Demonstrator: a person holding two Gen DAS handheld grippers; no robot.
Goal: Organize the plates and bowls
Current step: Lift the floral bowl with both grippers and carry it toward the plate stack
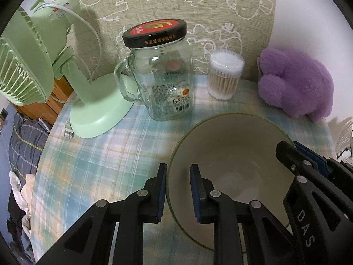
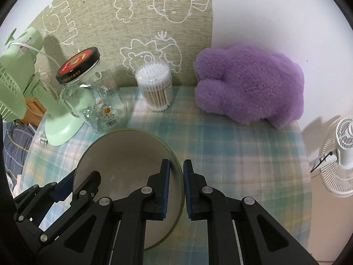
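Currently 1 bowl (image 1: 231,154), pale inside with a green rim, sits on the checked tablecloth (image 1: 92,154) near the front edge of the table. Left gripper (image 1: 178,190): jaws clamped on the bowl's left rim, 1 pad outside the wall, 1 inside. Right gripper (image 2: 176,187): jaws clamped on the bowl's right rim in the same way. Both grippers point steeply down into the scene. Far left stands a green fan (image 1: 44,66), its base just beside a glass jar (image 1: 163,77) with a black lid. Right of the jar, at the far edge, stands a clear tub of cotton swabs (image 1: 225,75). Far right lies a purple plush toy (image 1: 297,81). A white fan (image 2: 337,156) stands off the table's right side.
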